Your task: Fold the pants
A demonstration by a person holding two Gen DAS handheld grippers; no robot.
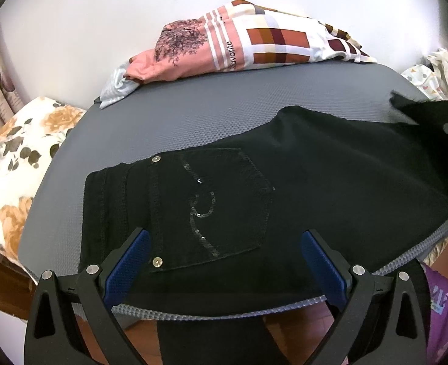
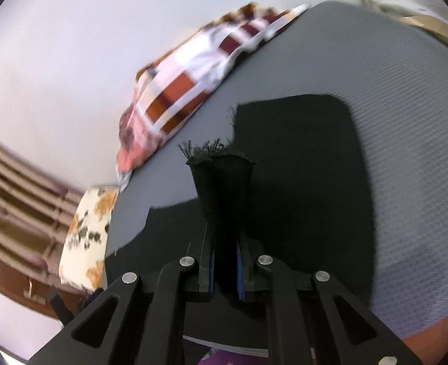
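Far left: a flowery pillow (image 1: pixel 20 164) beside the grey mat (image 1: pixel 193 115). Striped curtains (image 2: pixel 17 188) behind it in the right wrist view.

At the back of the mat, against the white wall (image 1: pixel 87 30): a pile of folded clothes (image 1: pixel 239 42), pink and white with red and orange squares.

In the middle, flat on the mat: black pants (image 1: pixel 285 182). Waistband to the left, sparkly back pocket (image 1: pixel 221 206) facing up, two shiny studs at the pocket's left corners. Legs stretched off to the right.

Low in the left wrist view: left gripper (image 1: pixel 224 258), blue pads (image 1: pixel 132 258) spread wide apart, nothing squeezed. Hangs over the waist end of the pants, pocket showing between the two pads. Touching the cloth or not: cannot tell.

Far right: right gripper (image 2: pixel 224 267) pinched tight on a bunch of black pants cloth. Frayed hem (image 2: pixel 218 155) sticking up past the fingertips, lifted off the mat. More black cloth lying flat under it.

Bottom right: a bit of purple clothing (image 1: pixel 443 304) on the person. More pale patterned cloth (image 1: pixel 437 73) past the mat's right edge.
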